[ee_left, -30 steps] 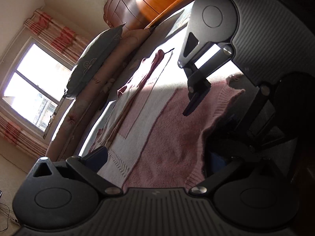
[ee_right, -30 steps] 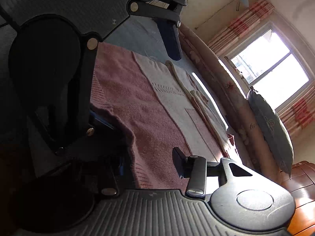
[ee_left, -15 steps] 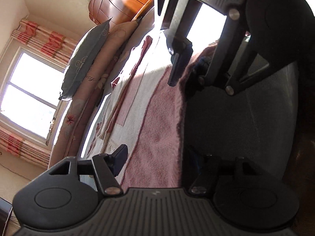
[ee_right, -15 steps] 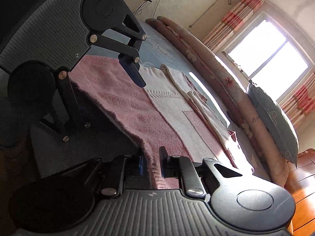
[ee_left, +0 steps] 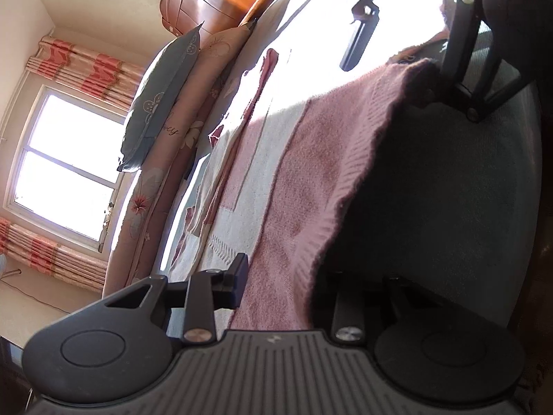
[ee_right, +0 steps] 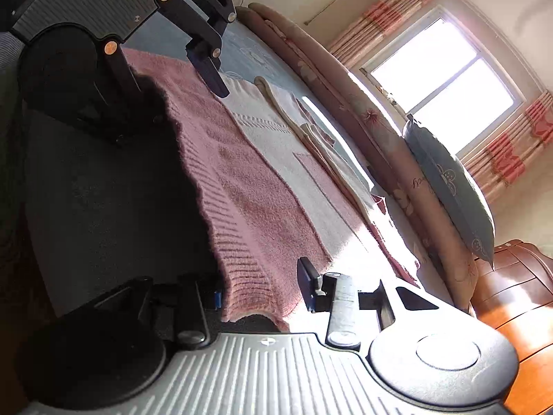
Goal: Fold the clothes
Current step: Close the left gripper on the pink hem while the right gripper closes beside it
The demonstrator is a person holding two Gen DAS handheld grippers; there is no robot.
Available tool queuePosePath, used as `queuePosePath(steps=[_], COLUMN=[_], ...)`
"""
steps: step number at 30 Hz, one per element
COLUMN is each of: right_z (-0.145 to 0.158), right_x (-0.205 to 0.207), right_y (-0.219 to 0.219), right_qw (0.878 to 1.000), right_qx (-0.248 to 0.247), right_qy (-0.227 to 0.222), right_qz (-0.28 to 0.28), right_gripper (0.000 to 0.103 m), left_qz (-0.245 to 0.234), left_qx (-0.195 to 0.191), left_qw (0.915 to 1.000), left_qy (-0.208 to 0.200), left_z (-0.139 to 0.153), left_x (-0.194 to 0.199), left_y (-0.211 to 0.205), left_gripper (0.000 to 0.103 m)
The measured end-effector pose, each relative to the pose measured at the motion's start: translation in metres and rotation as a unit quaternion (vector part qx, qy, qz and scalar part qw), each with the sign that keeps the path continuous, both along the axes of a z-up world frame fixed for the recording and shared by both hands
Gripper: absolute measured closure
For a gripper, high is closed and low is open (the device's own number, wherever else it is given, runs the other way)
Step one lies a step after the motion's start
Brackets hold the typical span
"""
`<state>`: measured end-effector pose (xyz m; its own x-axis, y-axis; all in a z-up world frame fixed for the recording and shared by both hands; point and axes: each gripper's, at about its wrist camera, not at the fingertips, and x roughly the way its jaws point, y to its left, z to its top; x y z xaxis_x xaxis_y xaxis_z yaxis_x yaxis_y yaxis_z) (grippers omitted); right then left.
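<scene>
Left wrist view: the left gripper [ee_left: 293, 287] has narrowed since a second ago and its jaws are closing, with the ribbed hem of the pink and white knitted sweater [ee_left: 311, 173] between them. Its right finger is lost in shadow, so whether the pads press is unclear. The sweater lies flat on the pale blue bed [ee_left: 287, 10], stretching far toward the right gripper [ee_left: 397, 58].

Right wrist view: the right gripper [ee_right: 262, 292], clenched on the hem half a second ago, is opening; the sweater [ee_right: 262, 186] hem sits between its fingers without visible contact. The left gripper [ee_right: 179, 86] is at the far corner, one finger dark.
</scene>
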<state>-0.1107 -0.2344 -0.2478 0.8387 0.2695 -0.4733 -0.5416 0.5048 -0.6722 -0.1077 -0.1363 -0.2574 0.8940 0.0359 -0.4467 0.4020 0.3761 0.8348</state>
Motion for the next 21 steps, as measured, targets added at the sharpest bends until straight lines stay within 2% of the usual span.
queuePosePath(steps=[3, 9, 21], right_z=[-0.001, 0.000, -0.009], right_x=[0.000, 0.002, -0.004], right_y=[-0.012, -0.035, -0.045], right_qw=[0.999, 0.996, 0.990], right_qx=[-0.006, -0.015, -0.107], right_qy=[-0.015, -0.015, -0.044], right_qz=[-0.032, -0.091, -0.084], right_gripper=[0.042, 0.042, 0.037], left_qz=[0.003, 0.002, 0.006], left_qx=[-0.007, -0.007, -0.011], left_qw=[1.0000, 1.0000, 0.9999], left_qy=[-0.002, -0.004, -0.009], left_z=[0.004, 0.003, 0.004], left_x=[0.002, 0.003, -0.001], left_y=[0.002, 0.002, 0.007], left_gripper=[0.068, 0.068, 0.066])
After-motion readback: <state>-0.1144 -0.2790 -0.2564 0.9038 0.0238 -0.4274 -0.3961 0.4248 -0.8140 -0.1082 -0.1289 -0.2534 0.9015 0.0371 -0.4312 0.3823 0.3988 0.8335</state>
